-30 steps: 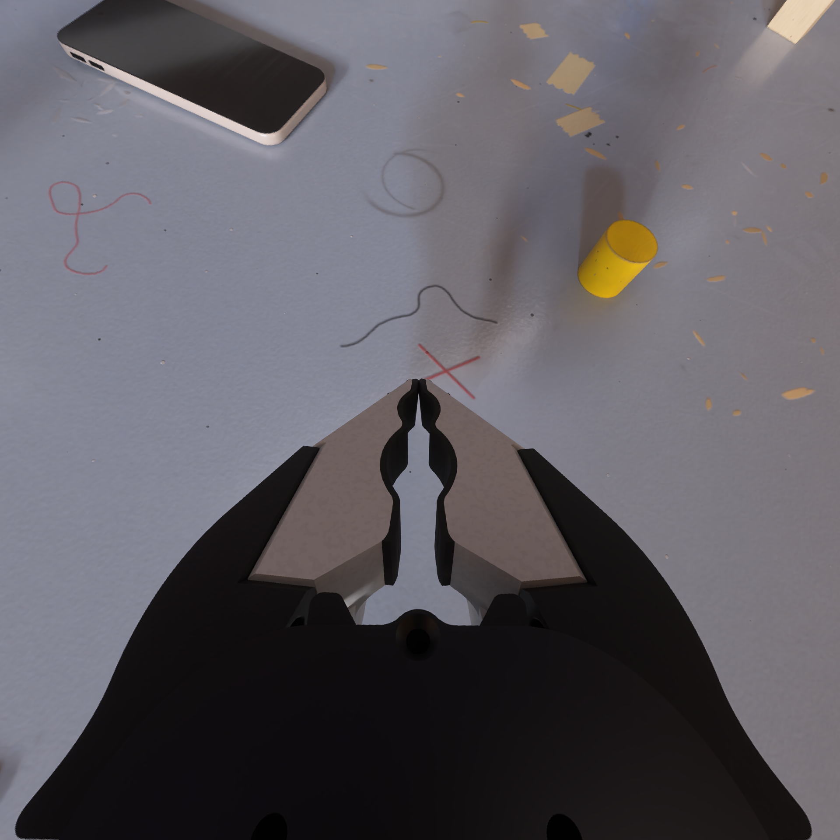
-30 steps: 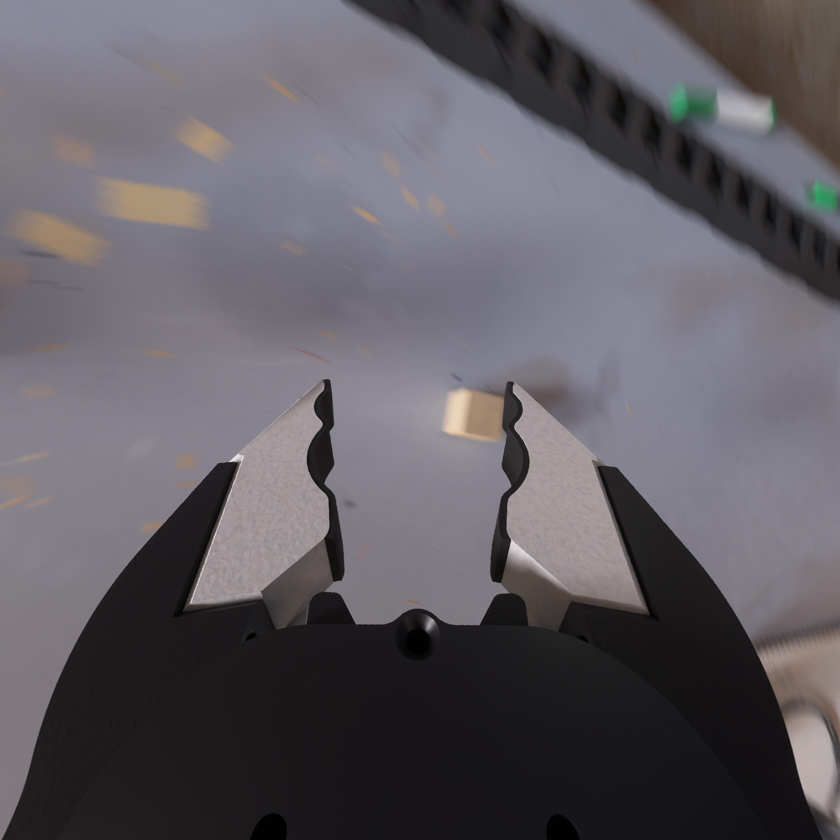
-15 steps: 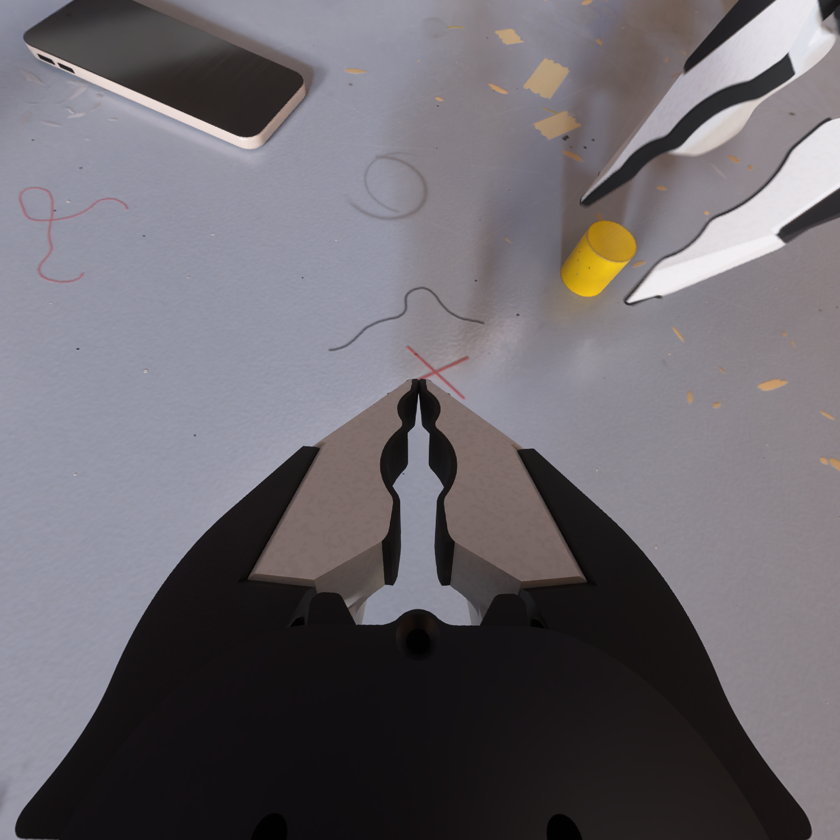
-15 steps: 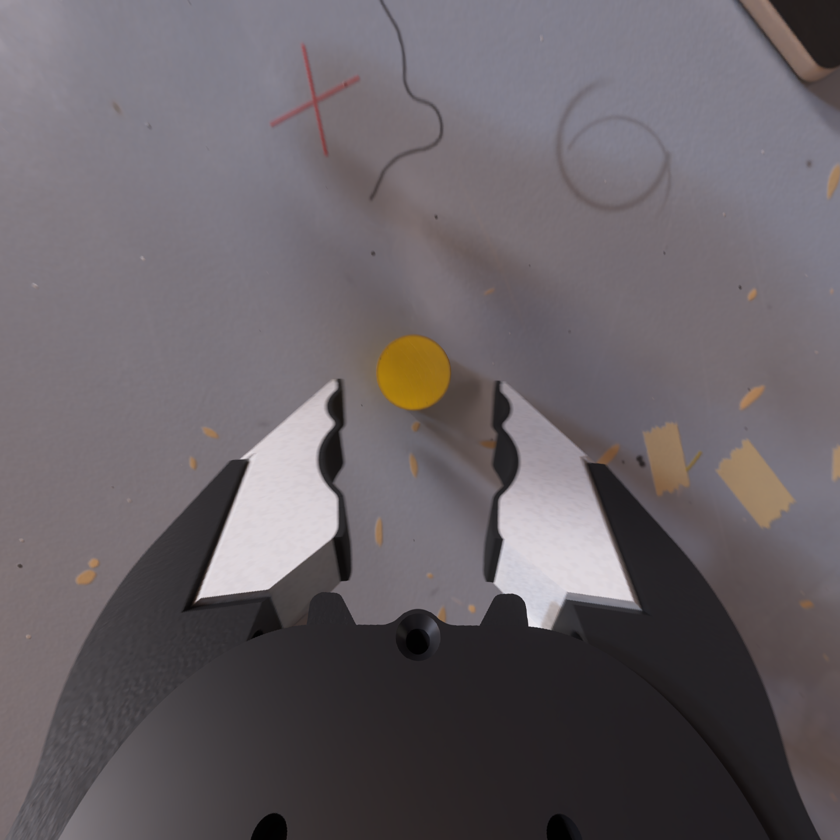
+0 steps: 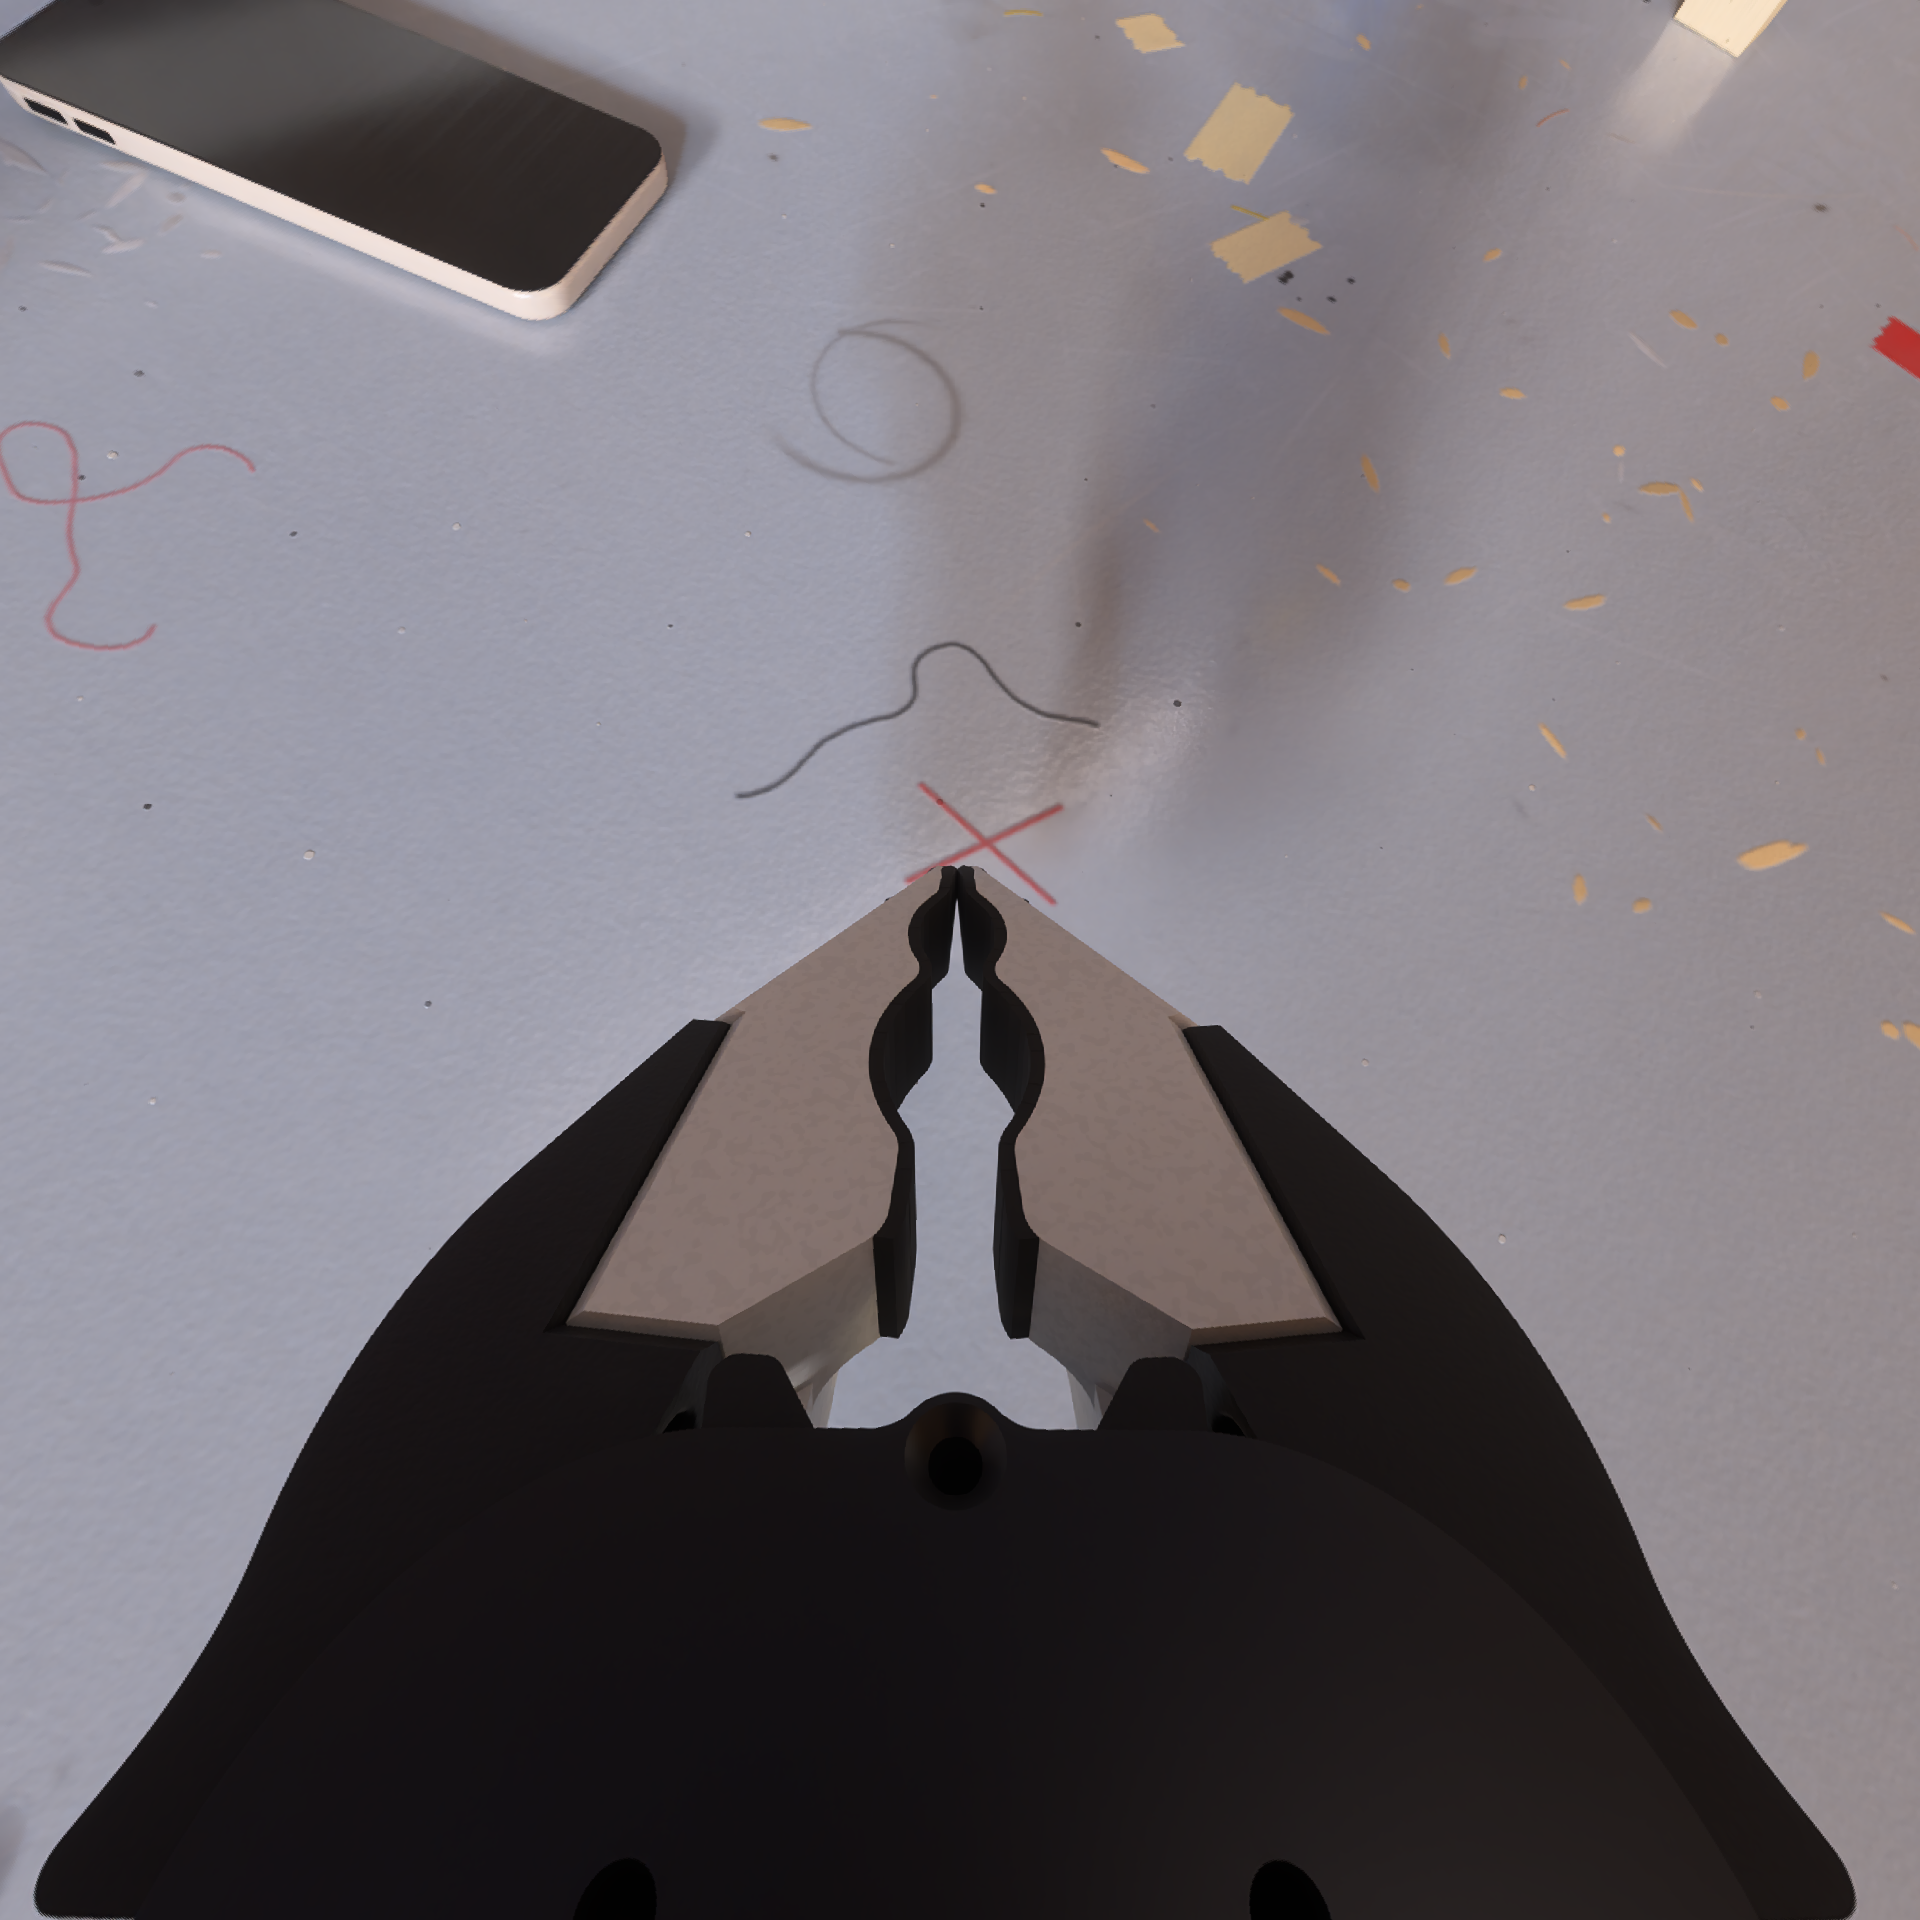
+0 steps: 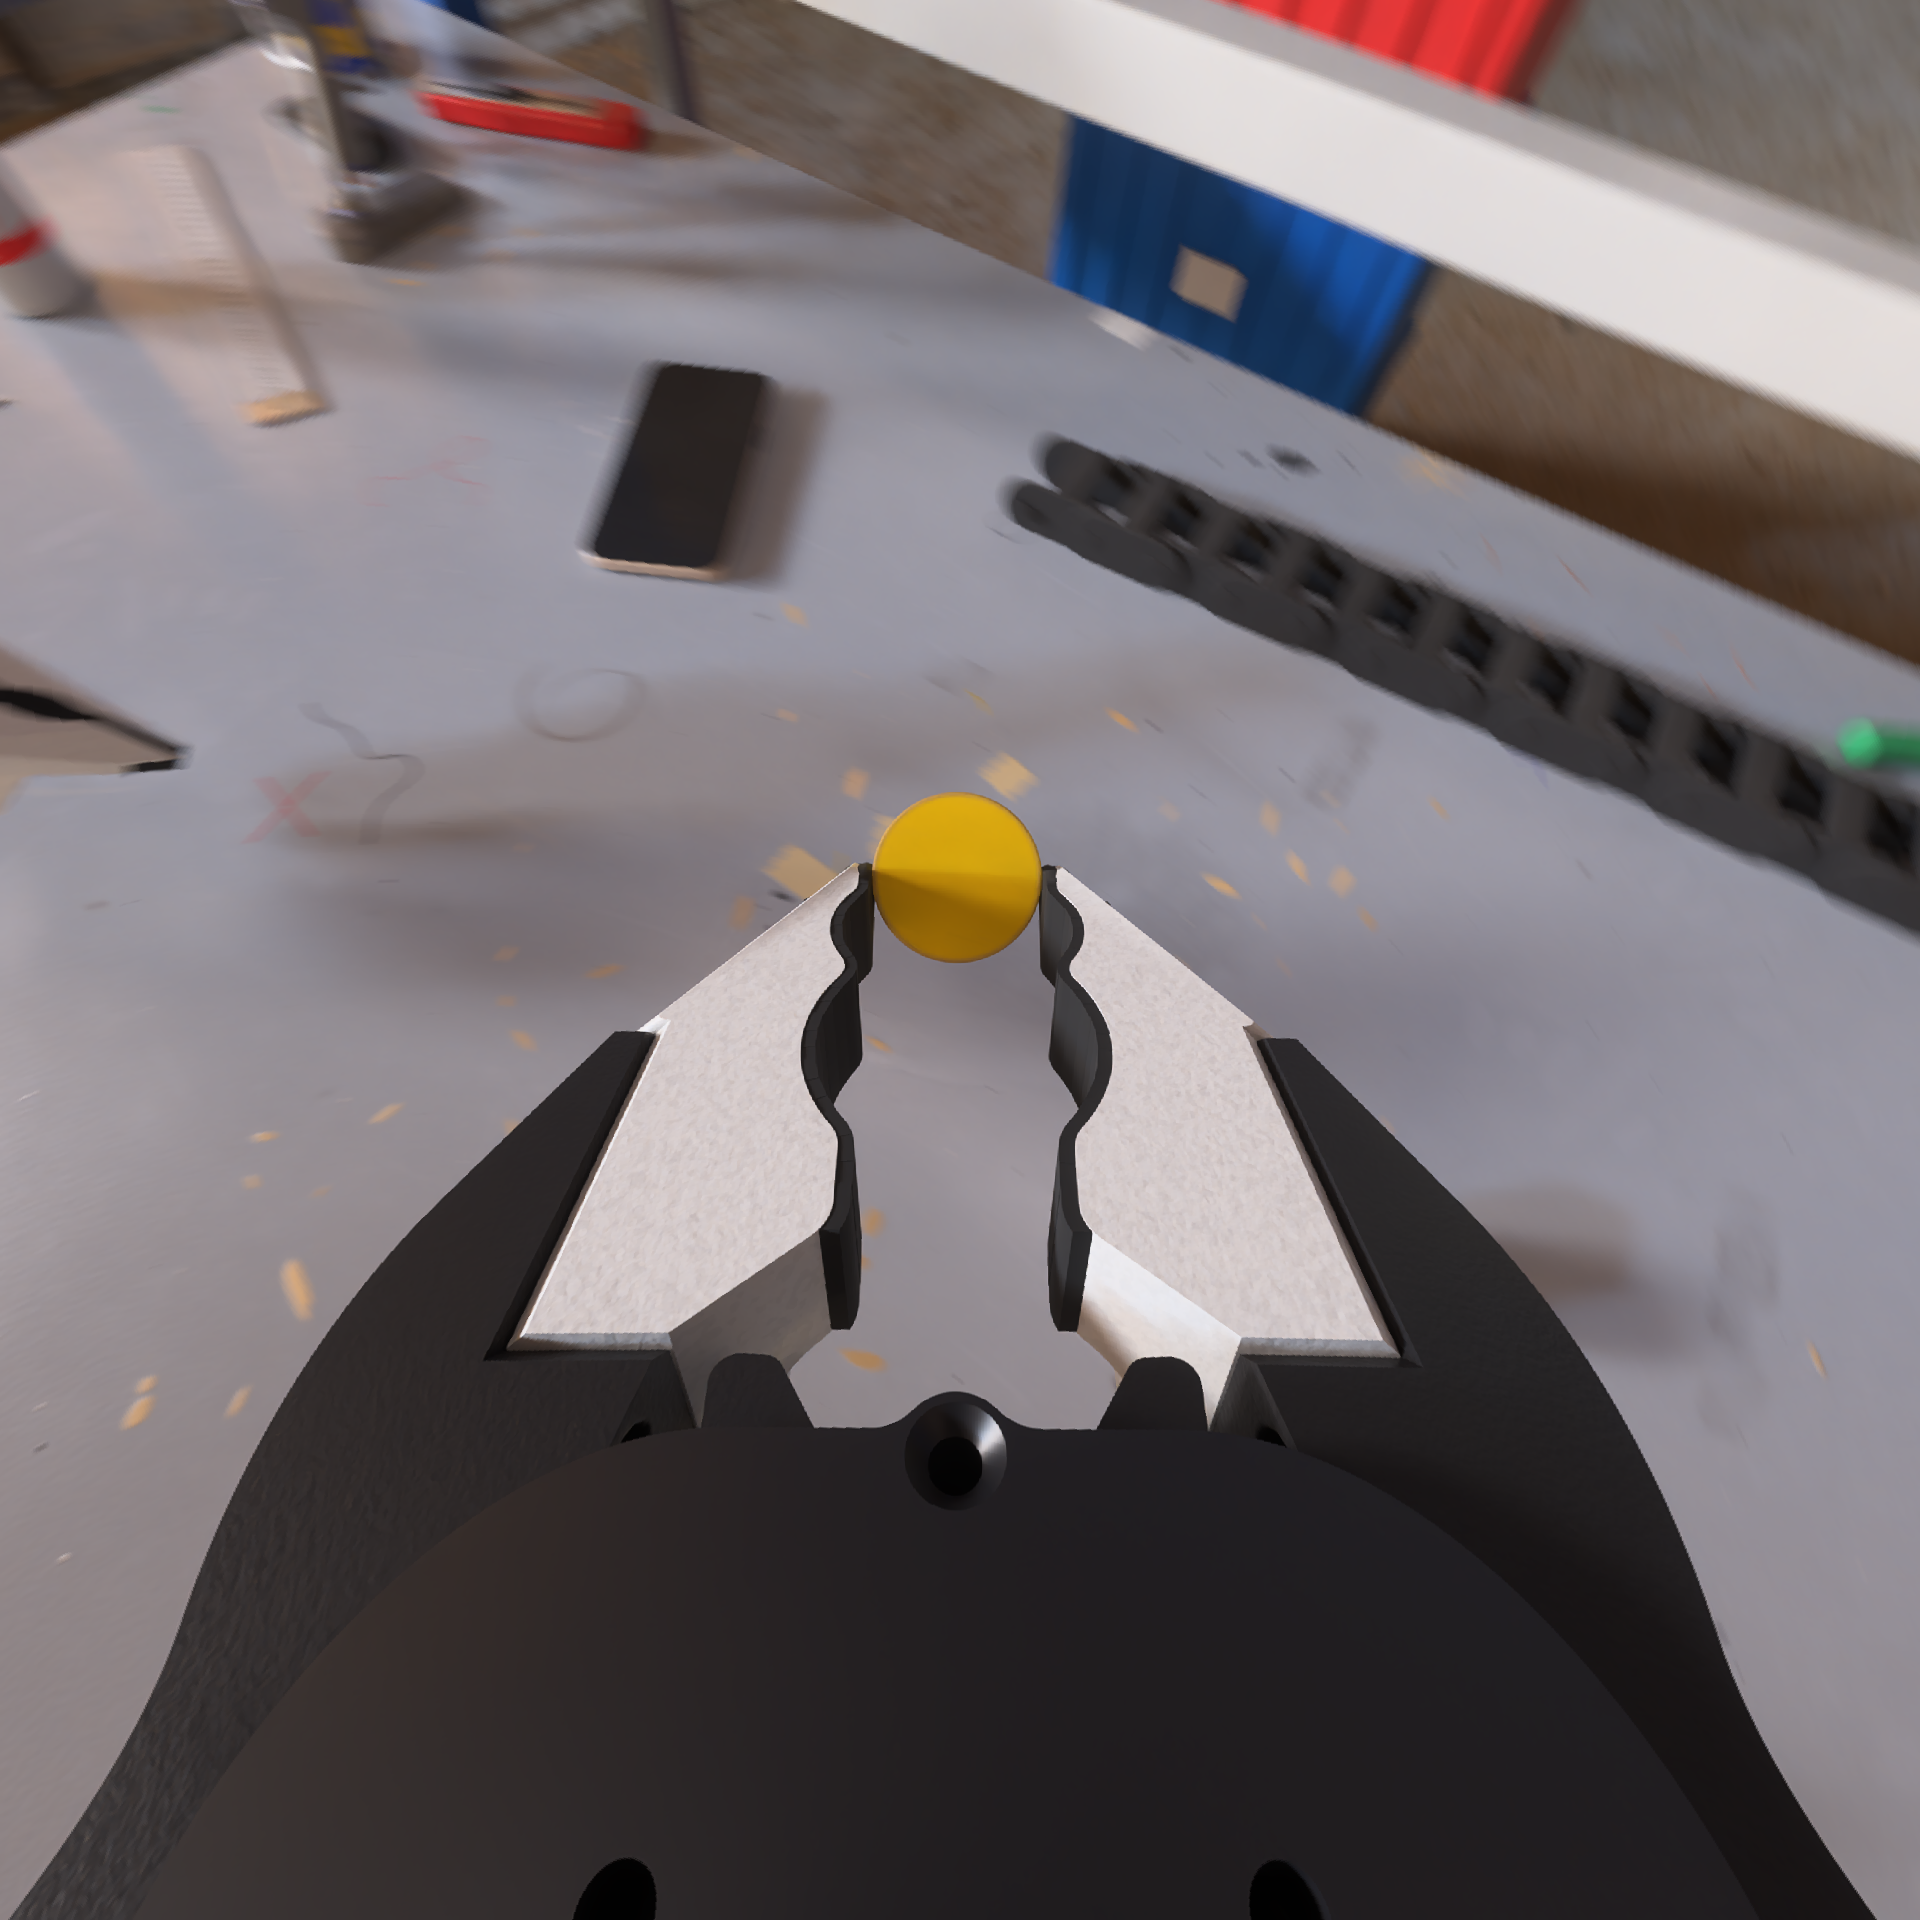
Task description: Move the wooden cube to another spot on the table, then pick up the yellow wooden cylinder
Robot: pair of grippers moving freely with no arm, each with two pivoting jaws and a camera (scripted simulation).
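In the right wrist view my right gripper (image 6: 956,883) is shut on the yellow wooden cylinder (image 6: 956,878), pinched end-on between the fingertips and held up above the grey table (image 6: 1351,1039). In the left wrist view my left gripper (image 5: 956,873) is shut and empty, low over a red cross mark (image 5: 987,842). The pale wooden cube (image 5: 1720,19) shows only as a corner at the top right edge of that view. The cylinder is absent from the left wrist view.
A black phone (image 5: 343,156) (image 6: 681,468) lies flat at the far left. A black cable chain (image 6: 1455,623) runs across the right. Tape scraps (image 5: 1242,130) and wood chips litter the table. The left gripper's fingertip (image 6: 94,743) shows at the left edge.
My right gripper closed on the yellow cylinder and lifted it off the table, tilting up toward the room. It has left the left wrist view. My left gripper stayed shut in place.
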